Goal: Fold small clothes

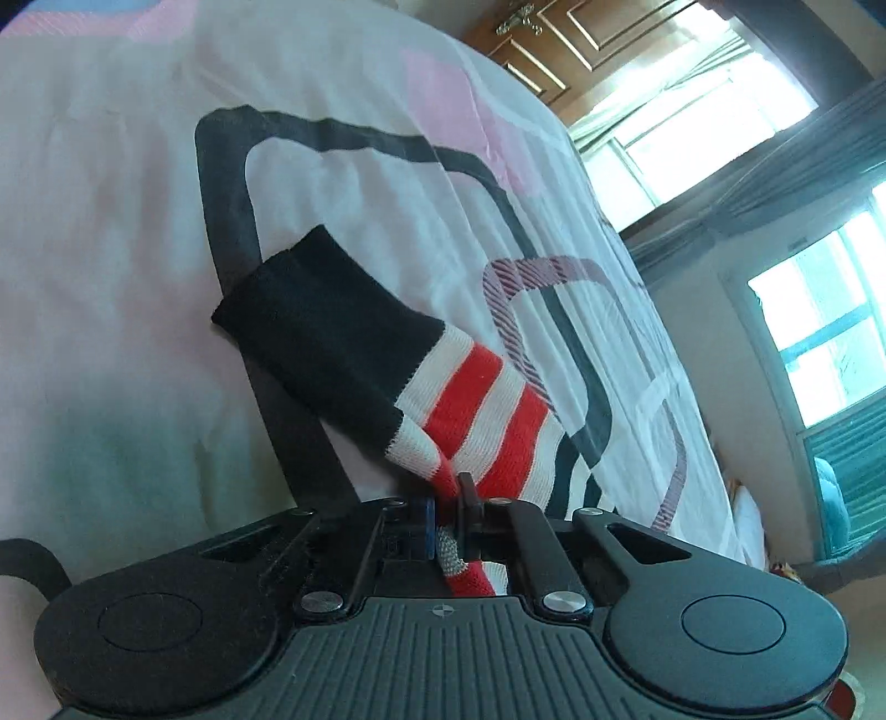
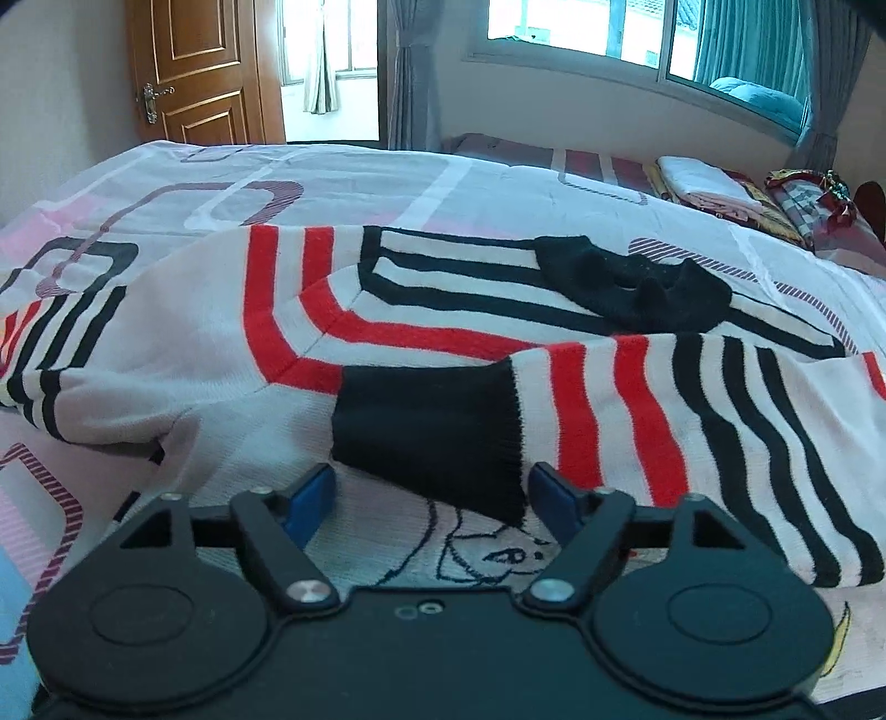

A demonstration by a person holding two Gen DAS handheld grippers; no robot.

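Observation:
A small white sweater (image 2: 210, 354) with red and black stripes lies spread on the bed. In the left wrist view one sleeve (image 1: 476, 410), red-and-white striped with a black cuff (image 1: 326, 327), runs away from my left gripper (image 1: 451, 498), which is shut on the striped part. In the right wrist view the other sleeve is folded across the body, its black cuff (image 2: 432, 432) lying just ahead of my right gripper (image 2: 432, 498). That gripper is open, its blue pads (image 2: 310, 498) wide apart on either side of the cuff and not touching it. The black collar (image 2: 631, 288) shows further back.
The bedsheet (image 1: 138, 194) is white and pink with black and maroon rounded-square outlines. Folded cloths (image 2: 703, 183) are stacked at the bed's far right. A wooden door (image 2: 194, 66) stands behind on the left, and windows (image 2: 570, 27) with curtains run along the back wall.

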